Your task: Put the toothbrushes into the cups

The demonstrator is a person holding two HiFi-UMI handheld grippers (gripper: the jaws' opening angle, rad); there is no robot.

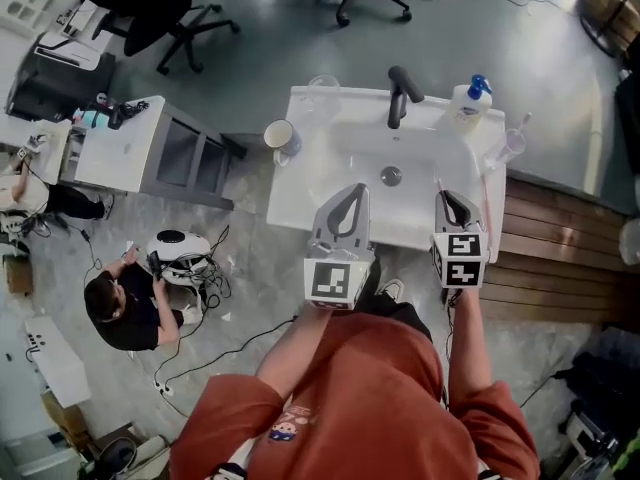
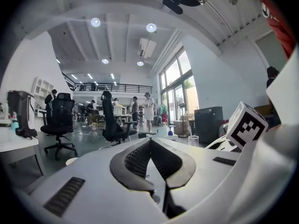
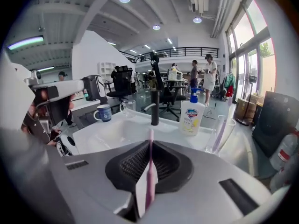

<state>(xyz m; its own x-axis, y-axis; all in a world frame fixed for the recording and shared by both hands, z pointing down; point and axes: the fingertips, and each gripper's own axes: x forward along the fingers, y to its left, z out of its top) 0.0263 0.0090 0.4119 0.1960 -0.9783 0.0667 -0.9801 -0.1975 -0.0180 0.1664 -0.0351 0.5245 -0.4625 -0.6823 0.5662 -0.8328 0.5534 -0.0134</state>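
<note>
Evidently mid-carry: pink toothbrush (image 3: 149, 173) was clamped in the right gripper (image 3: 150, 142) above the sink's (image 1: 295, 203) near rim, left gripper (image 2: 150, 140) closed on nothing; next move likely called for a reach to the blue mug (image 3: 103, 112) or clear glass (image 3: 127, 107) at far left, then release

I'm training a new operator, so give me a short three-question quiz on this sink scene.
1. True or false: the right gripper holds a toothbrush.
2. Which cup already has a toothbrush in it? A) blue mug B) clear cup beside the soap bottle C) glass mug
3. Fill in: the left gripper is ___ and holds nothing.
Key: 1 true; 2 B; 3 shut.
</note>
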